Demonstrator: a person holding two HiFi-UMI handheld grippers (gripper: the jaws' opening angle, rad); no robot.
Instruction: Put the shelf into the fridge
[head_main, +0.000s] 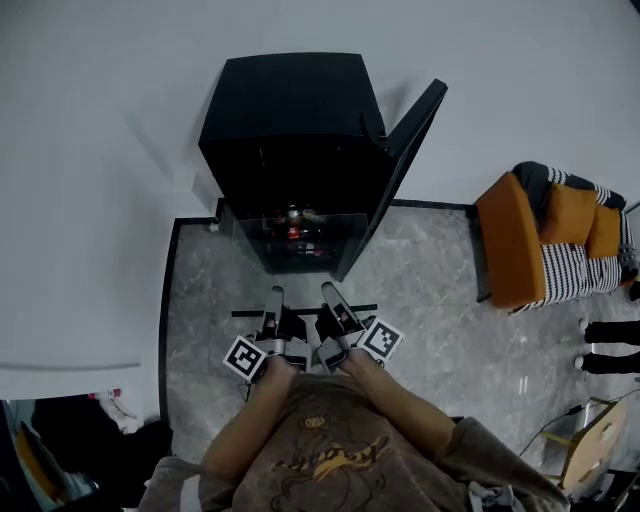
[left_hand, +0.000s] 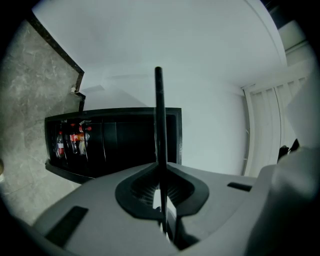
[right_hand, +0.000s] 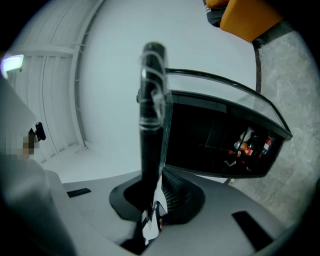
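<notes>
From the head view we see the black fridge (head_main: 290, 120) on the floor with its door (head_main: 410, 150) swung open and bottles (head_main: 293, 222) low inside. The glass shelf (head_main: 340, 235) hangs level just before the opening, outside the fridge. The left tool (head_main: 272, 300) and right tool (head_main: 332, 295) grip its near edge side by side. An orange chair (head_main: 520, 240) stands well apart.

In the left gripper view, the left tool (left_hand: 161, 192) is clamped narrowly on the shelf (left_hand: 159, 120), seen edge-on as a thin dark line. Bottles (left_hand: 72, 137) sit in the fridge (left_hand: 130, 142).

In the right gripper view, the right tool (right_hand: 152, 200) pinches the shelf (right_hand: 151, 115) by its black trim. Only here does the clear pane show beside the trim.
</notes>
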